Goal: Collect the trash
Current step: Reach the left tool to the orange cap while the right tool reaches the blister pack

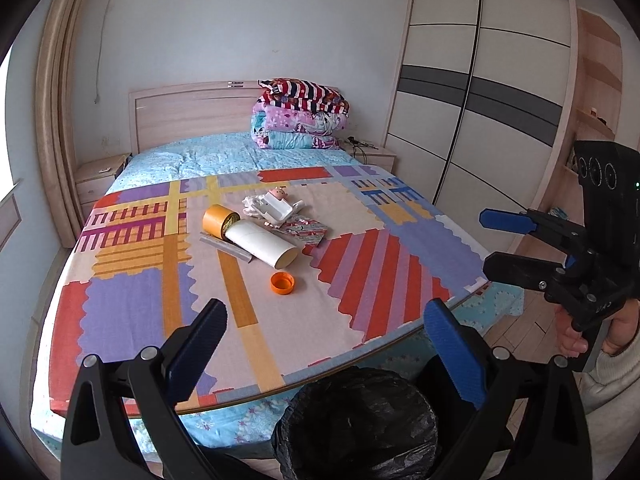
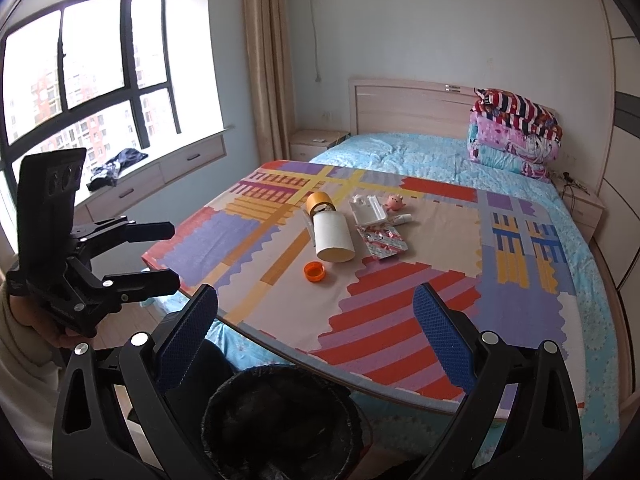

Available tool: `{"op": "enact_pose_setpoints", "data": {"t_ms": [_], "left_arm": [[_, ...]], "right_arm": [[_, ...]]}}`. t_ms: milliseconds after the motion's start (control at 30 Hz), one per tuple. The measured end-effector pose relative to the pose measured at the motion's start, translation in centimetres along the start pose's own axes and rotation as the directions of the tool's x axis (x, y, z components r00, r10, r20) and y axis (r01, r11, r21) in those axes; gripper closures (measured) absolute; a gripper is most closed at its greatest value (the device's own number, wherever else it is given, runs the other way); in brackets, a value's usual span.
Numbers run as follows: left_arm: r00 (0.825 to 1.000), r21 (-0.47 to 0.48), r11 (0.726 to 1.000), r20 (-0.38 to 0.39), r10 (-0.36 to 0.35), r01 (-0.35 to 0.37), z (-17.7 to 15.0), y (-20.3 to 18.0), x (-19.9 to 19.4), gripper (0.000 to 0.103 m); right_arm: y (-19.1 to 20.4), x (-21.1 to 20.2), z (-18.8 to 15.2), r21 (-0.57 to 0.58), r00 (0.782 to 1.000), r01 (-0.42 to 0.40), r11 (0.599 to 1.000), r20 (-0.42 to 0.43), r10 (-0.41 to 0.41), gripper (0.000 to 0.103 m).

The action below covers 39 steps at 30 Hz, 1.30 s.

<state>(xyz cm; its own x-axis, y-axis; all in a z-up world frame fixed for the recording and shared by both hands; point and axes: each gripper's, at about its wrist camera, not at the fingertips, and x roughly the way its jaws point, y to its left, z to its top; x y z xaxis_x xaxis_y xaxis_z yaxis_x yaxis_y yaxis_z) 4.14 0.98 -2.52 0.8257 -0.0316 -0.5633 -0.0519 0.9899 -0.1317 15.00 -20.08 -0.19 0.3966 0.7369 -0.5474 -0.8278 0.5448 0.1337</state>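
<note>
Currently both grippers, left and right, hold fingers apart, empty, above the bin; trash lies beyond on the bed.

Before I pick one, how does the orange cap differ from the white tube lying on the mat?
The orange cap is small and squat; the white tube is long and much larger. The orange cap sits alone with its open side up, while the white tube lies on its side with its far end against the tape roll. The orange cap is nearer the black-lined bin. Both rest on the patterned mat, untouched by either hand-held gripper.
</note>
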Motion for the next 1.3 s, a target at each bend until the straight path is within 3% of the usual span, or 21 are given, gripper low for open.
{"op": "enact_pose_setpoints", "data": {"t_ms": [1167,1300], "left_arm": [[0.984,-0.018,1.000,-0.181,0.007,-0.010,1.1,5.3,15.2,0.009],[0.979,-0.010,1.000,-0.201,0.017,-0.019,0.9,5.5,16.6,0.017]], "right_arm": [[-7.6,18.3,3.0,-0.081,0.981,0.024,0.996,-0.189,-0.039,0.004],[-7.9,20.3,3.1,-0.112,0.975,0.019,0.994,-0.219,-0.043,0.004]]}}
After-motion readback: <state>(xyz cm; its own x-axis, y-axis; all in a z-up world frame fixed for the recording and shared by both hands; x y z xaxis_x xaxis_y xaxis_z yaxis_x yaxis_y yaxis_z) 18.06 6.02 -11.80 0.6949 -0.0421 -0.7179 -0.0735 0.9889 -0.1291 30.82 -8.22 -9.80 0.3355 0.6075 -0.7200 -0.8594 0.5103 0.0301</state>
